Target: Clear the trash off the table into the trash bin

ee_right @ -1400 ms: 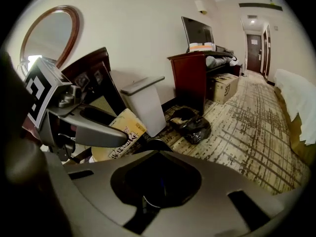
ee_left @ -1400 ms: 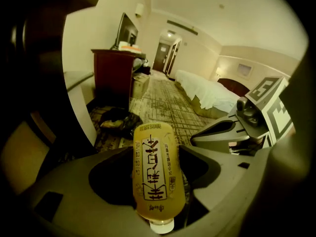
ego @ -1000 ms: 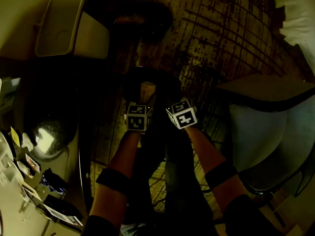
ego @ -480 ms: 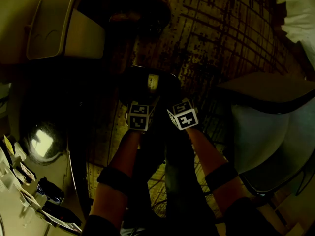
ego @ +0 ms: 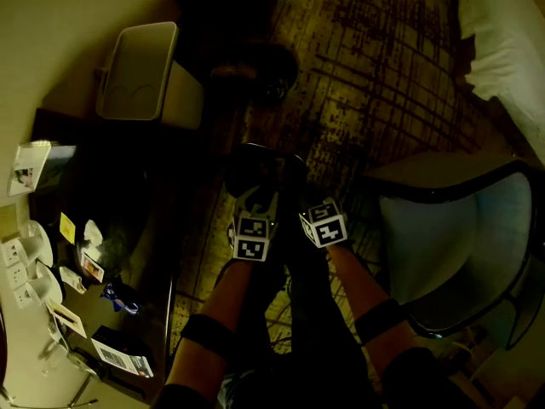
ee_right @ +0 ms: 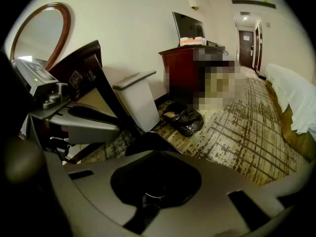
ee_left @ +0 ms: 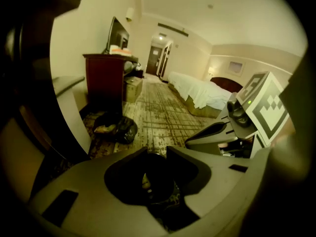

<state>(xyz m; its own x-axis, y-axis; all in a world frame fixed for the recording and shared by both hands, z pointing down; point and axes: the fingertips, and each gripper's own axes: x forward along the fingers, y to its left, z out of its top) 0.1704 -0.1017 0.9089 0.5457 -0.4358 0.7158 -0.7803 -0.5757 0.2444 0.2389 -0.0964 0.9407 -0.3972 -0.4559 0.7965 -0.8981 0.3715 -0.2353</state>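
Observation:
A black trash bin (ego: 258, 170) stands on the carpet between the desk and the chair. Both grippers hang just above its near side. My left gripper (ego: 255, 203) has just been closing its jaws; a narrow gap remains at the tips and nothing is between them. In the left gripper view, the left gripper (ee_left: 157, 154) frames the bin (ee_left: 160, 179) below, with a pale piece of trash (ee_left: 144, 181) inside. My right gripper (ego: 311, 204) is beside it, shut and empty. The right gripper view shows the right gripper (ee_right: 157, 153) with its jaws met over the dark bin (ee_right: 145, 143).
A white lidded bin (ego: 140, 75) and a full black trash bag (ego: 260, 65) lie farther off. The dark desk (ego: 128, 228) at the left bears cards, cups and a blue wrapper (ego: 117, 296). An armchair (ego: 451, 245) stands right; a bed (ego: 502, 49) is at the top right.
A second ago my left gripper held a tan cup over the black bin; it then lay in the bin. Both grippers have since risen and drawn back, the left jaws narrower.

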